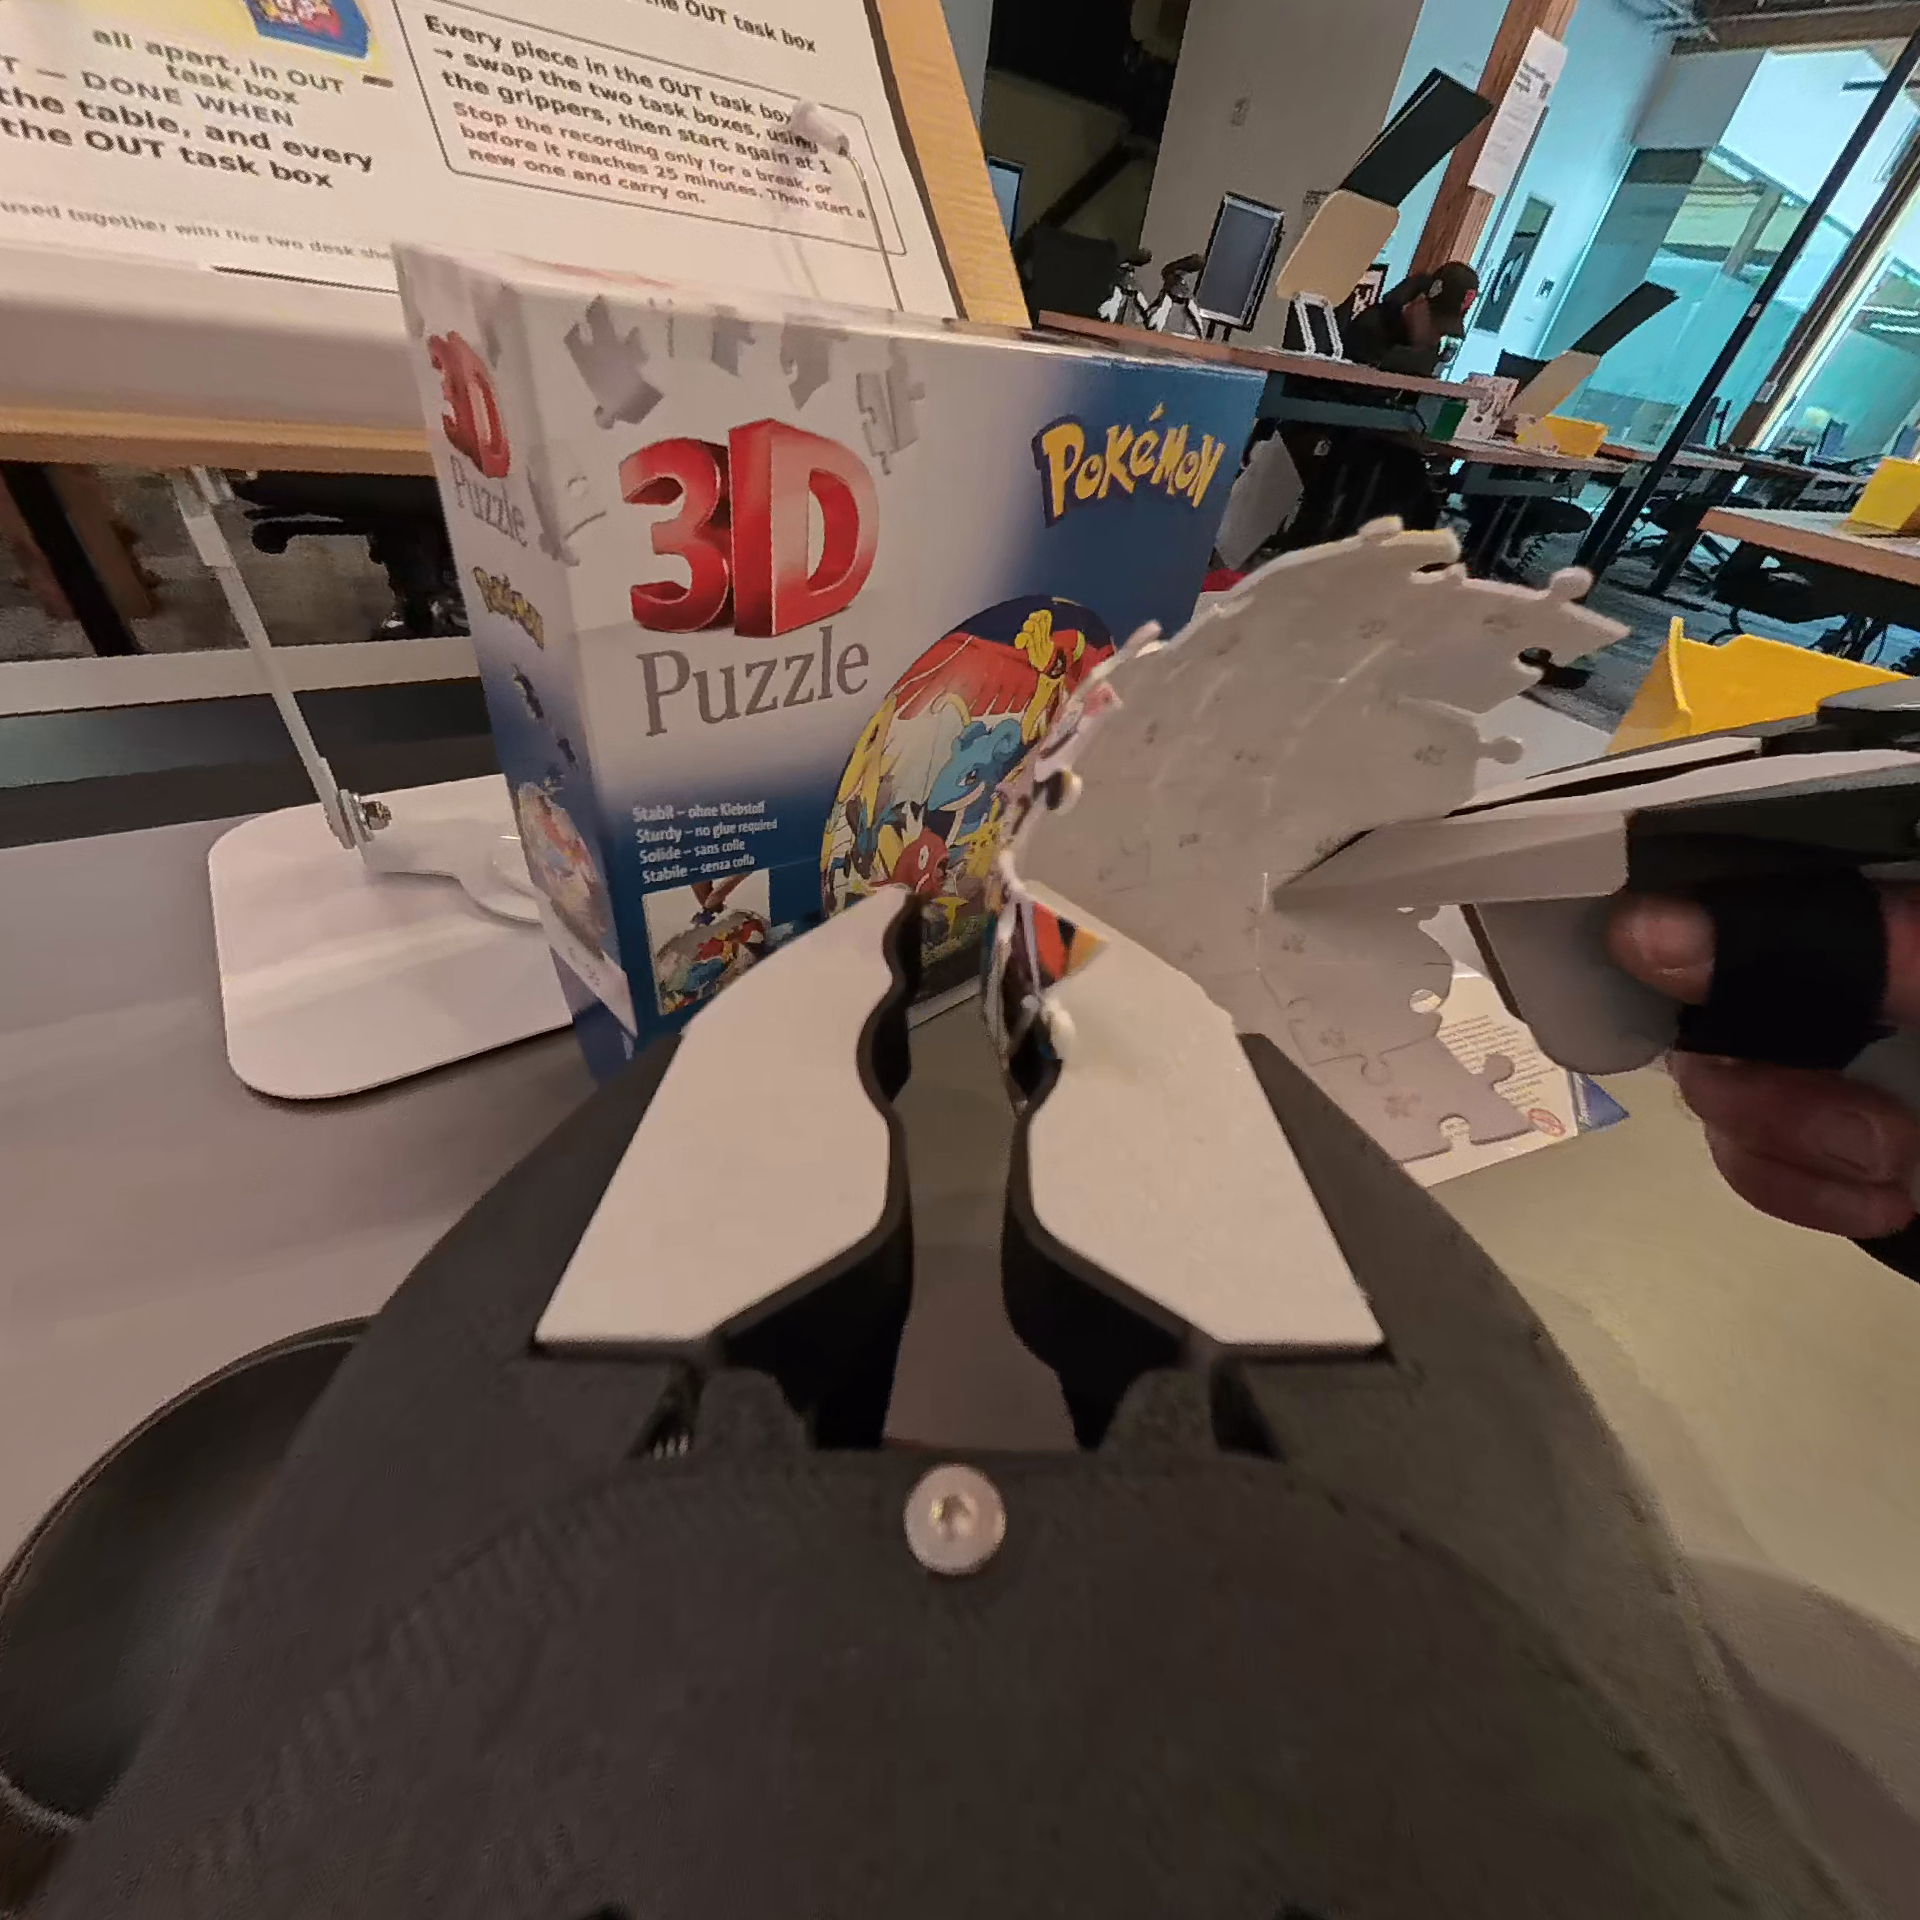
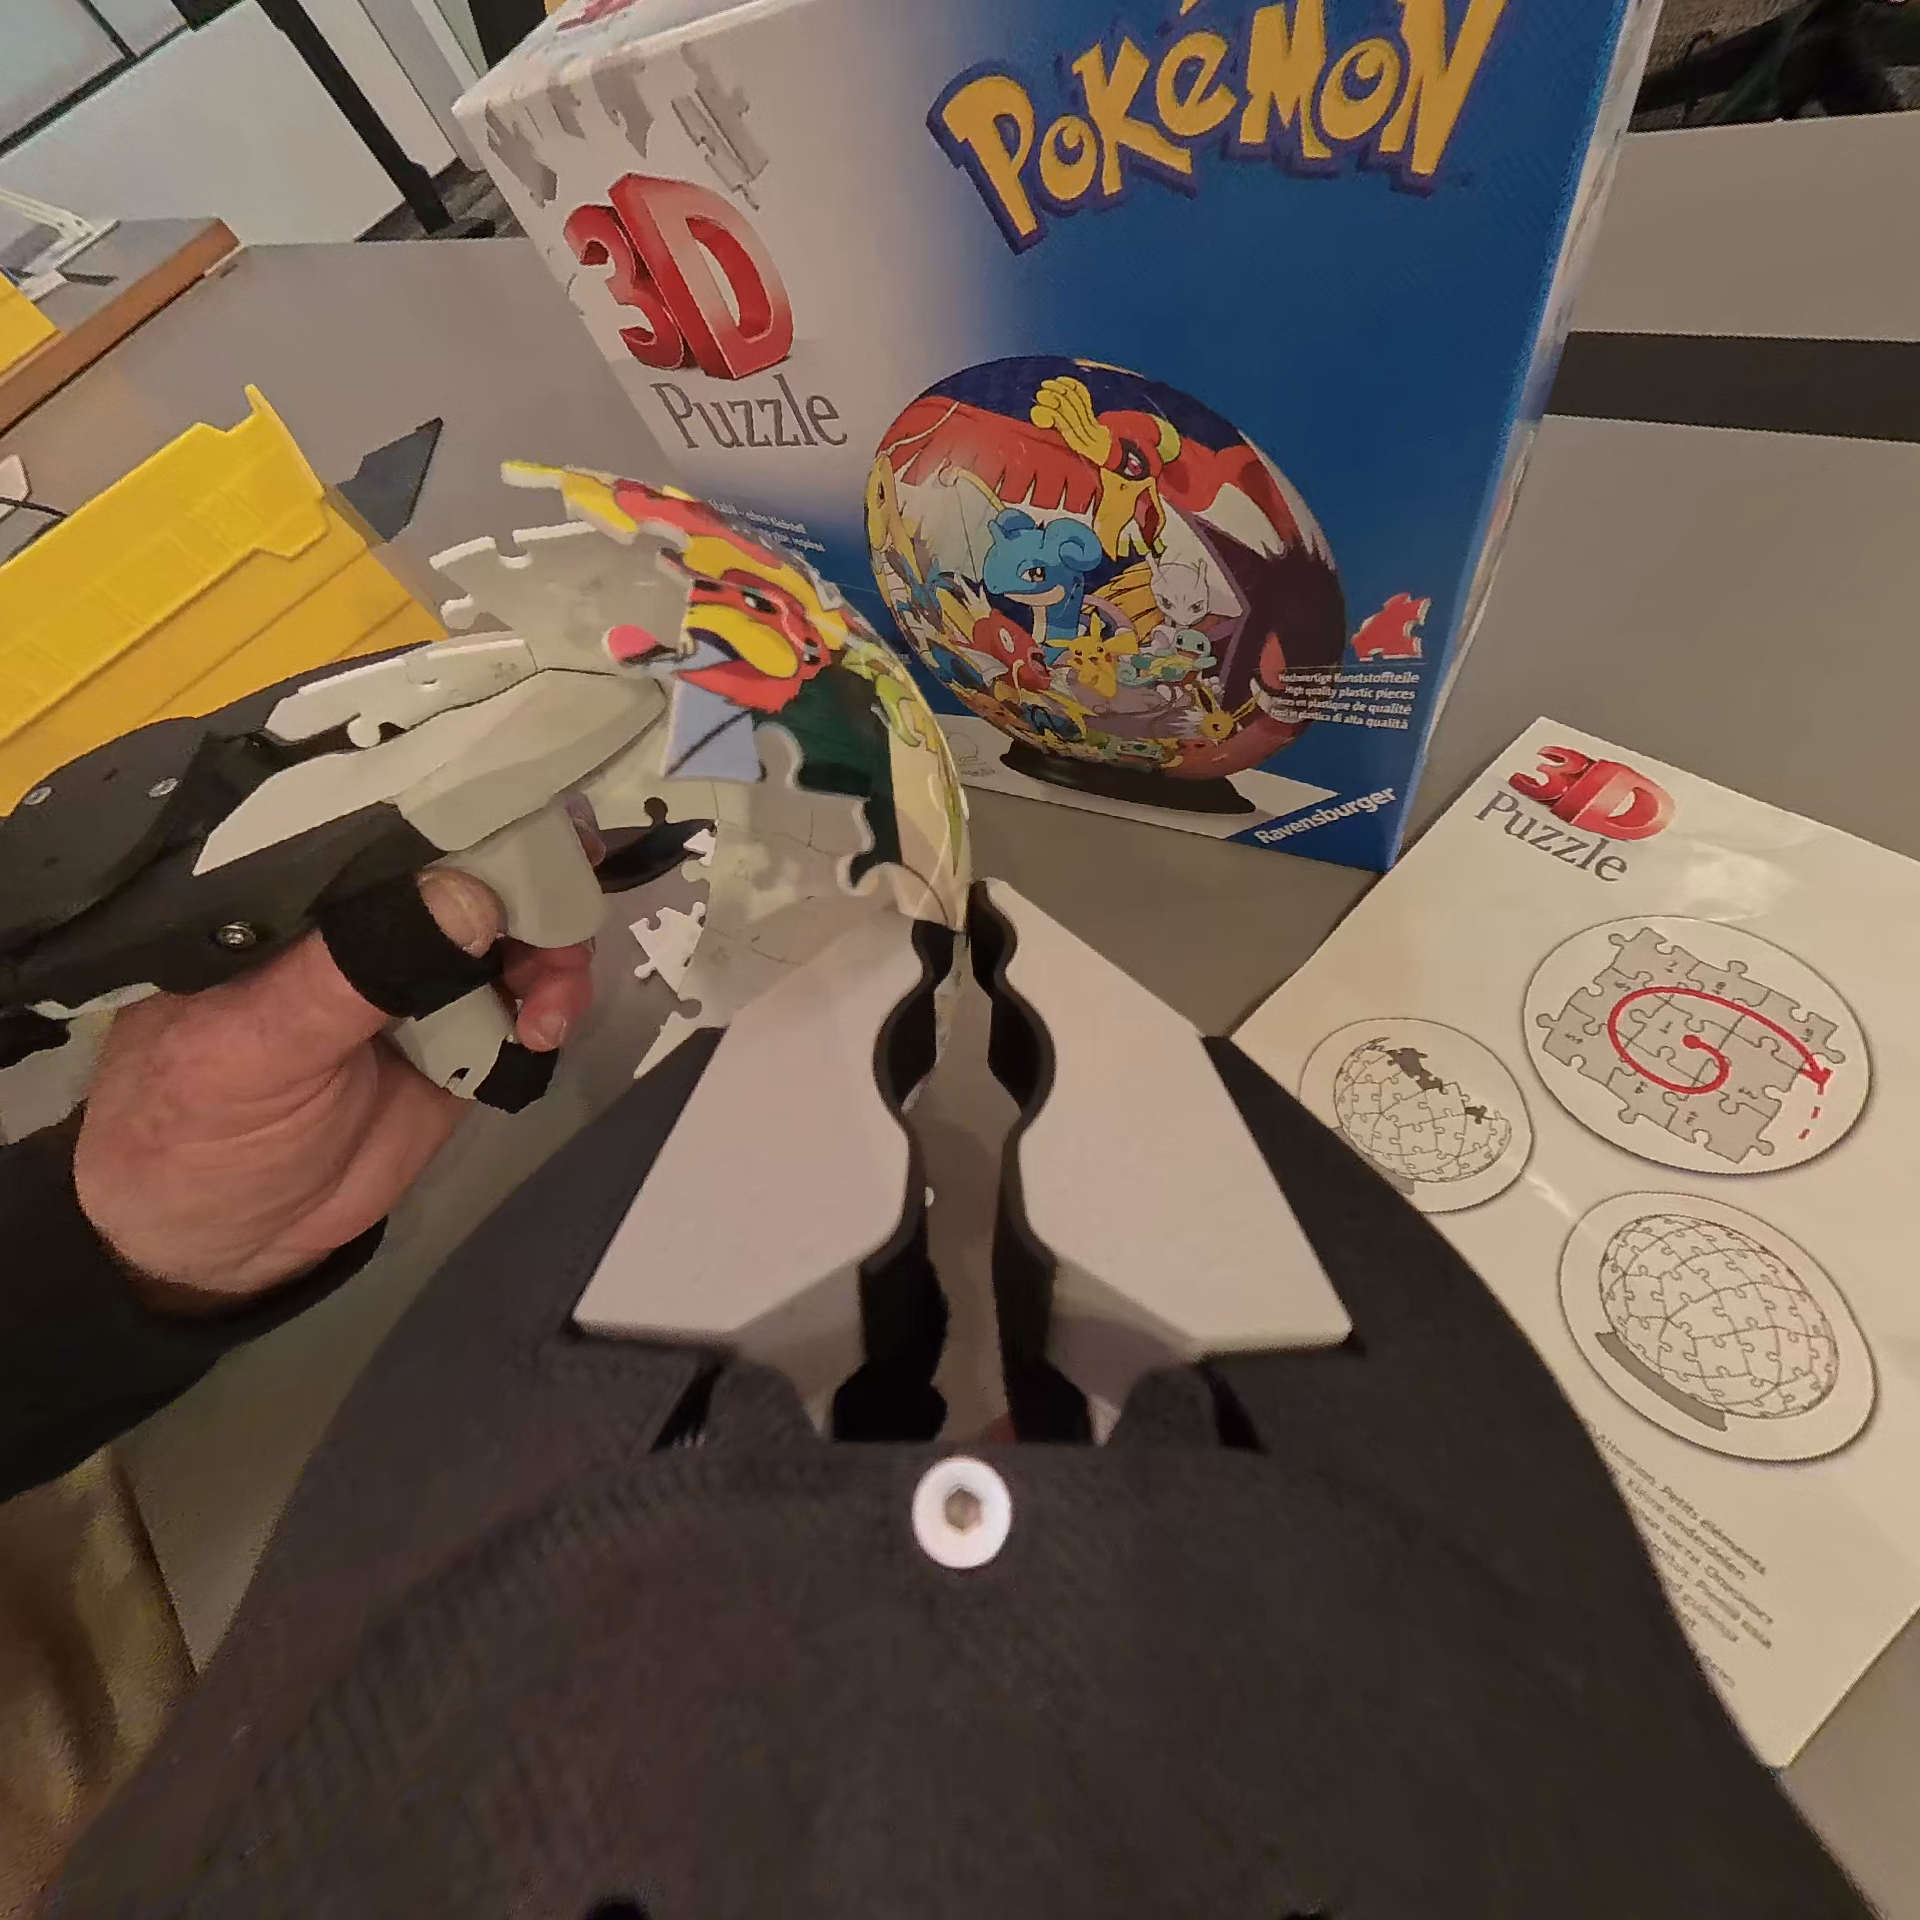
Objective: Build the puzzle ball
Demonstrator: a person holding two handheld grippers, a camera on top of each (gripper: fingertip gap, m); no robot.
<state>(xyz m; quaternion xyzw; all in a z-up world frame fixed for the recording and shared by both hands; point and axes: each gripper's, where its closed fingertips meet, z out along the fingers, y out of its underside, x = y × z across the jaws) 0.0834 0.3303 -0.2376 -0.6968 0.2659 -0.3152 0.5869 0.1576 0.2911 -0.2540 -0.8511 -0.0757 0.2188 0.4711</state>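
The partly built puzzle ball [image 1: 1299, 707] is a curved shell of joined pieces, held in the air in front of the puzzle box. Its white inside faces the left wrist view. Its coloured outside [image 2: 883, 769] shows in the right wrist view. My left gripper [image 1: 977, 966] is shut on the shell's near edge. It also shows at the left of the right wrist view [image 2: 623, 675], gripping the shell's upper wall. My right gripper [image 2: 977, 909] is shut on the shell's lower edge. In the left wrist view it [image 1: 1283, 894] comes in from the right onto the white inside.
The blue and white puzzle box [image 1: 831, 623] [image 2: 1143, 260] stands upright just behind the shell. An instruction leaflet [image 2: 1558, 1143] lies on the grey table at the right. A yellow bin [image 2: 177, 592] [image 1: 1745, 675] sits beyond the shell. A white stand base [image 1: 343, 956] holds a printed sheet at the left. Across from one pair of fingers to the other is roughly 9 cm.
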